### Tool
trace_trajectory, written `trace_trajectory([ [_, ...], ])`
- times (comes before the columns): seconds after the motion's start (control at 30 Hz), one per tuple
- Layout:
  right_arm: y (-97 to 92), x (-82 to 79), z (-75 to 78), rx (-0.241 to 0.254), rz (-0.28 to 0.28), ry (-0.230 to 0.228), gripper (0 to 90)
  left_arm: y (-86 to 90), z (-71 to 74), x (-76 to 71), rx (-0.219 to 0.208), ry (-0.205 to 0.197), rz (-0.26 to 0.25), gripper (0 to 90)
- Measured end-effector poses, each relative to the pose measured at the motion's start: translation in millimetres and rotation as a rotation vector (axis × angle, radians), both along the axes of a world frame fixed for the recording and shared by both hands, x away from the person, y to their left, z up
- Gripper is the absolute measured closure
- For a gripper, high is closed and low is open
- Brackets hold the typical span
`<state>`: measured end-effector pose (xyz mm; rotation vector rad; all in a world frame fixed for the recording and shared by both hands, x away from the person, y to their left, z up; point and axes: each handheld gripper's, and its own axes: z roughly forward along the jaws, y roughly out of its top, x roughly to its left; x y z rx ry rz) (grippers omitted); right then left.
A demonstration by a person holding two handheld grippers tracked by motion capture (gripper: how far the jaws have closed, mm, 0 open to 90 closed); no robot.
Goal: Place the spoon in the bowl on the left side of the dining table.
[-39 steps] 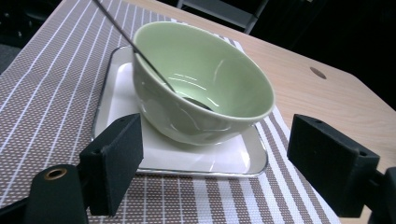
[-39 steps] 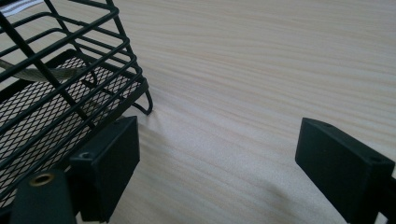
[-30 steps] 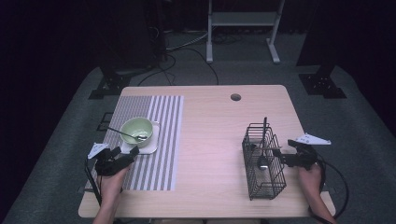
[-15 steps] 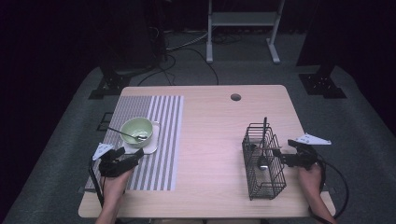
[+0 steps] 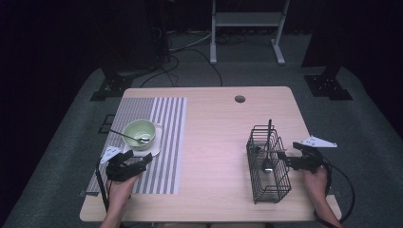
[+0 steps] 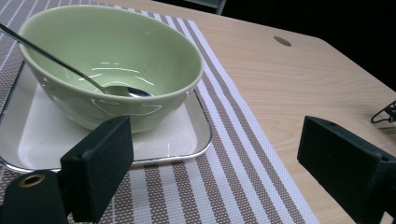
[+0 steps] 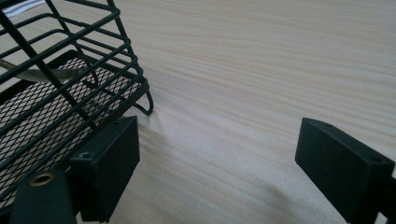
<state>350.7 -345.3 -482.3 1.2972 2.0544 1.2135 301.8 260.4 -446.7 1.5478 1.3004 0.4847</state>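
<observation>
On the left of the surface (image 5: 214, 142), a green bowl (image 5: 139, 131) stands on a small white tray (image 5: 156, 147), itself on a striped placemat (image 5: 166, 142). A spoon (image 5: 124, 136) lies in the bowl, its head on the bottom and its handle leaning out over the rim toward the left edge. The left hand-held gripper (image 5: 138, 161) sits just in front of the tray, pointed at the bowl; in the left gripper view its jaws stand spread wide, holding nothing, one black pad (image 6: 100, 163) low before the tray's rim. This looks like the approach to the bowl or its spoon. The next move likely calls for coming in closer and lining the jaws up on the chosen part, rim or thin handle, before closing; the handle is slim and shiny, so it may slip.

To the right, a black wire basket (image 5: 268, 164) holds upright utensils, which are dark and hard to tell apart. The right hand-held gripper (image 5: 290, 161) rests beside the basket's right wall, jaws also spread and empty. In the right gripper view, one pad (image 7: 109, 163) is right against the basket's lower corner, though contact is uncertain.
</observation>
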Motion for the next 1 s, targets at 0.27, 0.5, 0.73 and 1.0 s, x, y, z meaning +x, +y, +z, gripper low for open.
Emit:
trace_trajectory([
  [0.27,0.0,-0.1,0.0,0.000,0.001,0.000,12.8,-7.4,-0.7,-0.4,0.015,0.001,-0.040,9.9],
  [0.5,-0.2,-0.2,0.0,0.000,0.003,-0.001,12.8,-12.0,-0.6,-1.3,0.033,0.004,-0.065,9.9],
  [0.73,-0.2,-0.3,0.0,0.000,0.002,-0.003,12.8,-17.9,-0.5,-3.0,0.043,0.004,-0.091,9.9],
  [1.0,-0.3,-0.4,0.0,0.001,0.002,-0.003,12.8,-22.3,-0.9,-3.4,0.060,0.000,-0.108,9.9],
])
